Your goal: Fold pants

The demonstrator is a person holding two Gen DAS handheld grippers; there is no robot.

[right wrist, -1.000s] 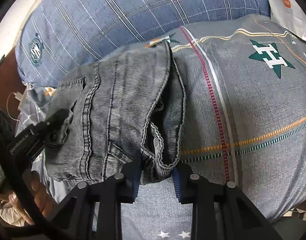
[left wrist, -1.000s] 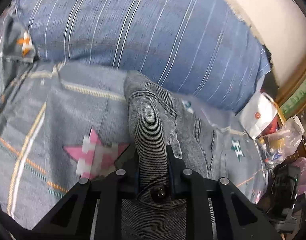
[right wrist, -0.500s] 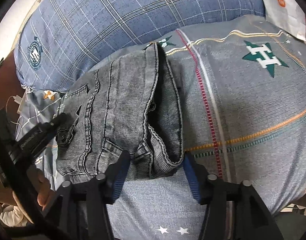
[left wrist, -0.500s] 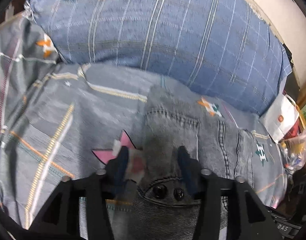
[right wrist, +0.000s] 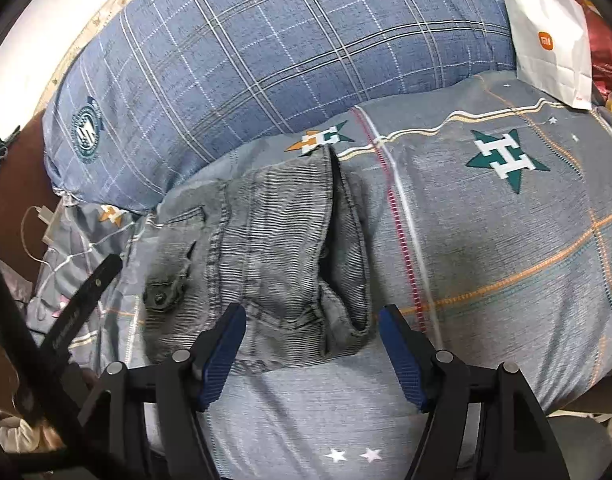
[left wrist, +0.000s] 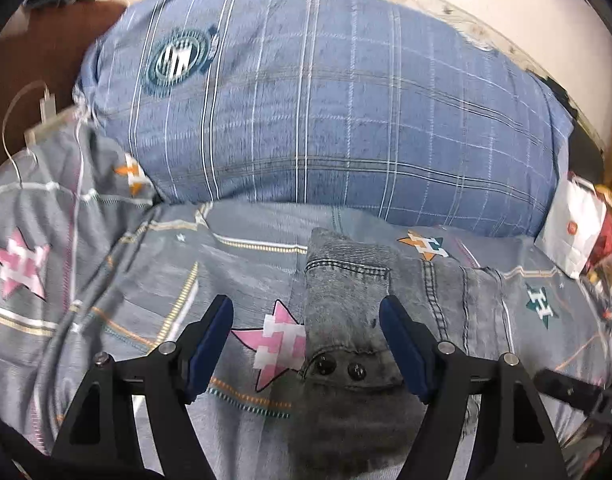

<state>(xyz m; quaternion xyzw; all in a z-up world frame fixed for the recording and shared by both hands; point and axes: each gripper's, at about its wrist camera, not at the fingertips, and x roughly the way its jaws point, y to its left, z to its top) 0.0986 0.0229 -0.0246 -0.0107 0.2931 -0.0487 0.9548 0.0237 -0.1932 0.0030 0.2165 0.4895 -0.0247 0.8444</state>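
Observation:
Grey denim pants [right wrist: 274, 248] lie folded into a compact bundle on the grey star-print bedsheet [right wrist: 505, 240], waistband and buttons toward the left. In the left wrist view the pants [left wrist: 345, 320] lie flat between the open fingers, two dark buttons [left wrist: 339, 368] near the camera. My left gripper [left wrist: 306, 320] is open and holds nothing. My right gripper [right wrist: 311, 328] is open too, its blue pads either side of the bundle's near edge, not gripping it. The left gripper's arm [right wrist: 82, 300] shows at the left of the right wrist view.
A big blue plaid pillow [left wrist: 325, 112] lies just behind the pants. A white paper bag [right wrist: 549, 40] and red items sit at the right edge of the bed. A white cable [left wrist: 78, 184] runs over the sheet at the left. Brown headboard [left wrist: 30, 64] at far left.
Both grippers opened and let go of the pants, then drew back a little. The pants settled flat on the sheet.

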